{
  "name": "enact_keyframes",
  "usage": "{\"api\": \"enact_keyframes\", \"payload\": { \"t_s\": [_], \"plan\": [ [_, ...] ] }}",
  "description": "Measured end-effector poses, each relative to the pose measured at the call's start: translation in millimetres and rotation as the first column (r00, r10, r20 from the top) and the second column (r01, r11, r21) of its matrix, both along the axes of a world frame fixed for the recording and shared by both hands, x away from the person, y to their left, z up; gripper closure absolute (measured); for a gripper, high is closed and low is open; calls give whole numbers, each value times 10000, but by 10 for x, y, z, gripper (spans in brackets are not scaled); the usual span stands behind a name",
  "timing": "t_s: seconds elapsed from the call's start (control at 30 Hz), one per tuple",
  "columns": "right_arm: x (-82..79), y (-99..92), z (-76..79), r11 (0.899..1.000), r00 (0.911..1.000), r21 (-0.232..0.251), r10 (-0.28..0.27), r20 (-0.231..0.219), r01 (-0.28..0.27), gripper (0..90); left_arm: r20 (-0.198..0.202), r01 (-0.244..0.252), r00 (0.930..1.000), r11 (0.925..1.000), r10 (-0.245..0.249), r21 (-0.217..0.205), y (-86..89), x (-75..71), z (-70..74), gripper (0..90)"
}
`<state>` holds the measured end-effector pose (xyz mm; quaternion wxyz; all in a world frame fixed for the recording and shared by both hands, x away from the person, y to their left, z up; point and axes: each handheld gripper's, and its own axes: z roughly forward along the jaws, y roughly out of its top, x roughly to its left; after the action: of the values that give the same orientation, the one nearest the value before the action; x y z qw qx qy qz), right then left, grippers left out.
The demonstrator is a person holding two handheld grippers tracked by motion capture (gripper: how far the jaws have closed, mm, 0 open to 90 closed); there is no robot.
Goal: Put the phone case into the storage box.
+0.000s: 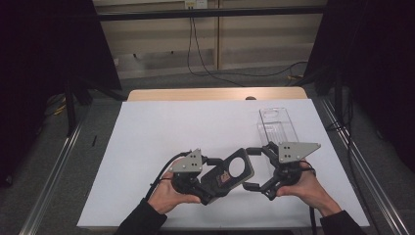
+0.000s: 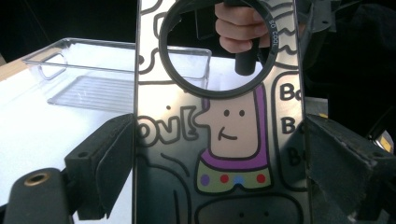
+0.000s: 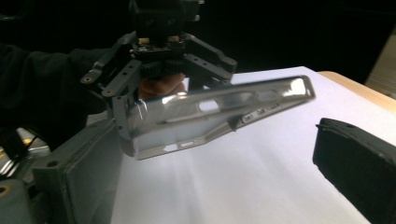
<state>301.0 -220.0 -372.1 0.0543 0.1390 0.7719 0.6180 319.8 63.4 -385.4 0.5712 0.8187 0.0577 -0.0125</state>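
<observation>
The room is dim and the edges are almost black. Light from above makes the white paper sheet (image 1: 161,147) look bright. The shiny printed phone case with a ring hole (image 2: 219,116) shows glare. Close black jaws look blurry.

A white sheet (image 1: 161,142) covered most of the table, and a strip of bare wooden tabletop (image 1: 195,94) showed along its twelve o'clock edge. A clear plastic tray (image 1: 277,126) stood on the sheet toward two o'clock, open side up. Beyond the table, at twelve o'clock, black cables (image 1: 205,68) hung down a pale panelled wall (image 1: 254,44) and trailed across the grey floor (image 1: 161,81). Dark curtains (image 1: 44,58) hung at ten and two o'clock.
</observation>
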Motion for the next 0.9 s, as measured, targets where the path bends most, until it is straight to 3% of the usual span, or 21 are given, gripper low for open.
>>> {"api": "enact_keyframes", "payload": {
  "t_s": [0.4,0.9],
  "plan": [
    [102,48,-22,9972,9972,-2,749,-1,-749,18,-283,178,9994,9998,-176,85,-21,0,-23,122],
    [152,92,-7,9831,9850,-624,1727,45,-1721,39,-385,504,9981,9981,-491,341,-46,-5,-54,122]
  ]
}}
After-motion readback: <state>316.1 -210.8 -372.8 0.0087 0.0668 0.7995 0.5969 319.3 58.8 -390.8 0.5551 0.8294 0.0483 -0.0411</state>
